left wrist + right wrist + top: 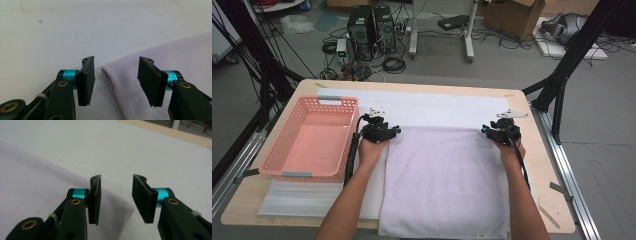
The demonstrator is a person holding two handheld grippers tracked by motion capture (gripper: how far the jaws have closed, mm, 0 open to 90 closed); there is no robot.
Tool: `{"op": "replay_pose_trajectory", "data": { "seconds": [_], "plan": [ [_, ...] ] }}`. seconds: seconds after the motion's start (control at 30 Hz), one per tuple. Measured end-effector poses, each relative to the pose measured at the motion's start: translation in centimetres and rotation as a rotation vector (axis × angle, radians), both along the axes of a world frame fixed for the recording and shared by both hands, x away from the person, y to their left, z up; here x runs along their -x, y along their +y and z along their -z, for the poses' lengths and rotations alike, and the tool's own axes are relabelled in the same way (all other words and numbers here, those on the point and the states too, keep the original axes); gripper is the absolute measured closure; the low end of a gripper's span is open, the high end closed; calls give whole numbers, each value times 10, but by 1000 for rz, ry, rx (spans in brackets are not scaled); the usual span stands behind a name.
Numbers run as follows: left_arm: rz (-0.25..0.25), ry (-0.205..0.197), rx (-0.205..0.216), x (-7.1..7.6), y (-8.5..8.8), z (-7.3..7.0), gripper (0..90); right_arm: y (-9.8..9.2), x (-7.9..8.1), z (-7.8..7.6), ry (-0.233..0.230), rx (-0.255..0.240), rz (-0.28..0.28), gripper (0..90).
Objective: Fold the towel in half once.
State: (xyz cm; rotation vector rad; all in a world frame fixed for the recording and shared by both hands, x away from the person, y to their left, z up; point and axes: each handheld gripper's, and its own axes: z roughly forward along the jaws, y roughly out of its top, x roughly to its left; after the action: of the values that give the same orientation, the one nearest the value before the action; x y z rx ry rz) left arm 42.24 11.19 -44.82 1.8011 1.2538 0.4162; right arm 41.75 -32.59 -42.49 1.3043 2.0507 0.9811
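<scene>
A pale lilac towel lies flat on the white mat, reaching from mid-table to the near edge. The left gripper stands at its far left corner, jaws parted with the hemmed corner between them, unpinched. The right gripper sits at the far right corner, jaws likewise apart. A pink basket rests to the left.

- The towel is soft pale lilac terry cloth, matt, with a stitched hem.
- The mat beneath is white, matt and faintly foamy.
- The desk is light wood, smooth.
- The basket is pink perforated plastic, slightly glossy.
- The left claw has matt black ribbed pads and shiny teal metal collars.
</scene>
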Motion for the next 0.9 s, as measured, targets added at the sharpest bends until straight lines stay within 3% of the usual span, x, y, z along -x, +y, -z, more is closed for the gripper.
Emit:
{"op": "replay_pose_trajectory", "data": {
  "seconds": [0.07, 0.17, 0.27, 0.33, 0.37, 0.4, 0.43, 0.47, 0.57, 0.7, 0.83, 0.9],
  "plan": [
    [26, 27, -7, 0, -3, 4, 481, -7, 1, 0, 34, -19, -1, 540],
    [20, 23, -11, 0, -4, 4, 489, -11, 3, 1, 75, -38, -14, 528],
    [33, 15, -45, 1, -6, 4, 664, -11, 2, 6, 118, -23, -20, 512],
    [46, 17, -49, 2, -9, 4, 815, -11, 0, 11, 158, -25, -6, 516],
    [35, 23, -37, 1, -9, 4, 835, -12, -2, 15, 172, -23, -3, 532],
    [30, 29, -25, 1, -8, 4, 840, -13, -3, 17, 174, -43, 11, 586],
    [15, 27, -24, 0, -6, 3, 846, -14, -3, 17, 174, -65, 22, 763],
    [-7, 15, -23, -1, -5, 3, 852, -16, -4, 17, 183, -110, 3, 863],
    [-44, -37, -4, -3, 1, 0, 861, -11, -6, 17, 153, -70, -3, 880],
    [-62, -87, 13, -6, 6, -1, 861, -7, -10, 18, 77, -58, 2, 882],
    [-81, -82, 34, -10, 8, 2, 860, -6, -13, 17, -4, -48, 8, 882],
    [-70, -83, 47, -9, 9, 2, 857, -7, -15, 22, 11, -53, 12, 881]
  ]
}}
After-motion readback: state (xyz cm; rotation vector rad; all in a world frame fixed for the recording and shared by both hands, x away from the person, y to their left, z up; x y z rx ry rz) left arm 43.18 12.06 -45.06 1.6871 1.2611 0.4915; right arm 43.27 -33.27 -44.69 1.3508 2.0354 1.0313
